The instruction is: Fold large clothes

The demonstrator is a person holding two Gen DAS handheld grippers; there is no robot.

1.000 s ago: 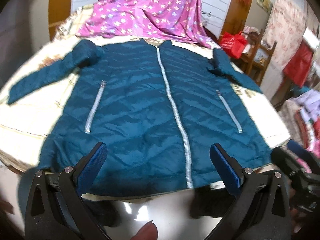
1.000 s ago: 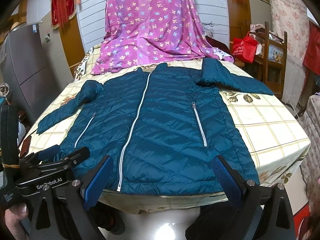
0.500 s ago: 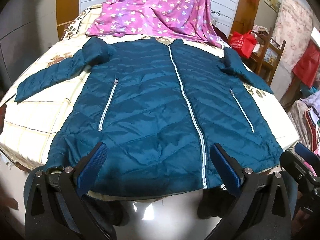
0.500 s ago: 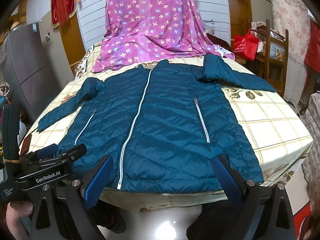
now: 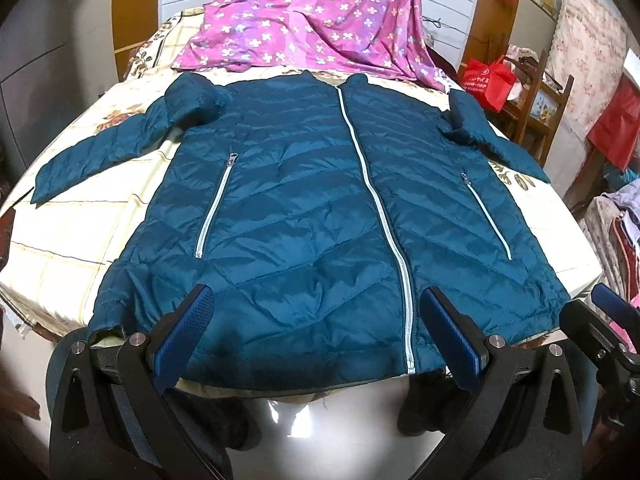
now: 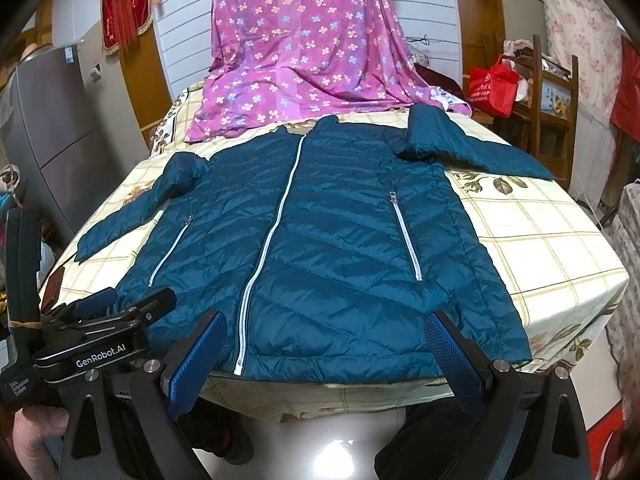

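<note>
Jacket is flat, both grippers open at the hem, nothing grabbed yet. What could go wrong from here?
1. The jacket looks slick and puffy; if the left gripper pinches only the top layer at the hem, the shell may slip out or lift alone.
2. The hem lies at the near edge of the table, so a pull toward the person could drag it off.
3. The purple floral cloth lies close behind the collar and could get caught in a fold.
</note>
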